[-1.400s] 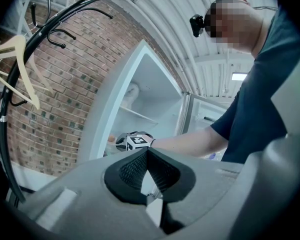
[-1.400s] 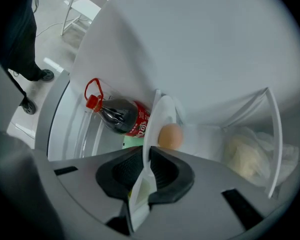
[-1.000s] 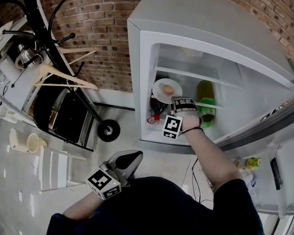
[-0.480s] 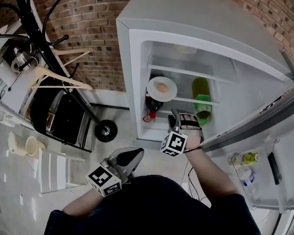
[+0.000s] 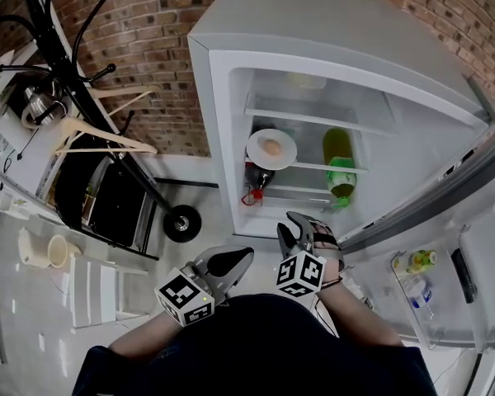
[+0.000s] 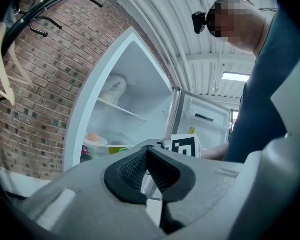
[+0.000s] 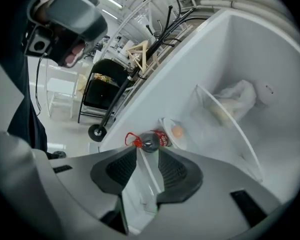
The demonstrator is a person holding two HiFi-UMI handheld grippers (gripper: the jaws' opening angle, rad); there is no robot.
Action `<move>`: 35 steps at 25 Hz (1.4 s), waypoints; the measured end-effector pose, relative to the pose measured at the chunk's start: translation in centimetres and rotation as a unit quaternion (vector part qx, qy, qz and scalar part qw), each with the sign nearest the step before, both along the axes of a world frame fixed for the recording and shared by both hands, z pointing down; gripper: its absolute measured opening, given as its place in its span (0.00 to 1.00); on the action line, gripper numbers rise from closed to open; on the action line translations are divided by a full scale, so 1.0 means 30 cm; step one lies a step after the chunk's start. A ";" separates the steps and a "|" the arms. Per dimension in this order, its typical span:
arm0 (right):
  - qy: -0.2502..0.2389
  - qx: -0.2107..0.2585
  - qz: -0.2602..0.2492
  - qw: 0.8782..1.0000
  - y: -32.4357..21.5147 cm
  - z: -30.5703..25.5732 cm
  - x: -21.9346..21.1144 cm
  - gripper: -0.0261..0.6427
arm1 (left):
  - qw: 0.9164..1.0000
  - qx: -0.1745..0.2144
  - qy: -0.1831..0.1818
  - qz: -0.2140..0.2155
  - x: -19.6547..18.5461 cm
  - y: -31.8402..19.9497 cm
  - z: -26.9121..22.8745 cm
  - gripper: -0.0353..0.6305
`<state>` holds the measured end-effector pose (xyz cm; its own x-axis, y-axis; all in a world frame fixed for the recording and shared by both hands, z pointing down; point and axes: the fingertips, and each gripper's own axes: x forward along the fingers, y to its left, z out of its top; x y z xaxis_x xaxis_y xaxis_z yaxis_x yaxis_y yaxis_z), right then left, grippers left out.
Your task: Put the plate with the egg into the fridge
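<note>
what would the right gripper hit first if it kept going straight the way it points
Probably the dark bottle in the fridge: it shows between the open, empty fingers of the right gripper, which have just closed slightly. The plate with the egg lies just off that line. Depth is unclear.

White plate (image 5: 285,141), tan egg (image 5: 272,147), white fridge (image 5: 313,23), red-brown brick wall (image 5: 148,56), green bottle (image 5: 340,172)

Left gripper (image 6: 147,154) points level, jaws together. Beside it, right gripper (image 7: 148,155) tilts downward, its empty jaws apart, just narrowed slightly.
</note>
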<state>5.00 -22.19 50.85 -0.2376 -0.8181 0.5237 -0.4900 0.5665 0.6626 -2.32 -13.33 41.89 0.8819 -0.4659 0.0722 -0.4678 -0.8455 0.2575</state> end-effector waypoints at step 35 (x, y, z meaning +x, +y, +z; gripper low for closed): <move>-0.452 -0.126 -0.079 0.880 0.296 -0.205 -0.163 0.06 | 0.999 0.009 -0.034 0.007 -0.010 0.047 0.042 0.05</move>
<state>0.12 -13.32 44.69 -0.7502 -0.6223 0.2235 -0.6542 0.7477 -0.1137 -2.61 -11.92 43.16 0.8816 -0.4555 0.1239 -0.4720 -0.8562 0.2101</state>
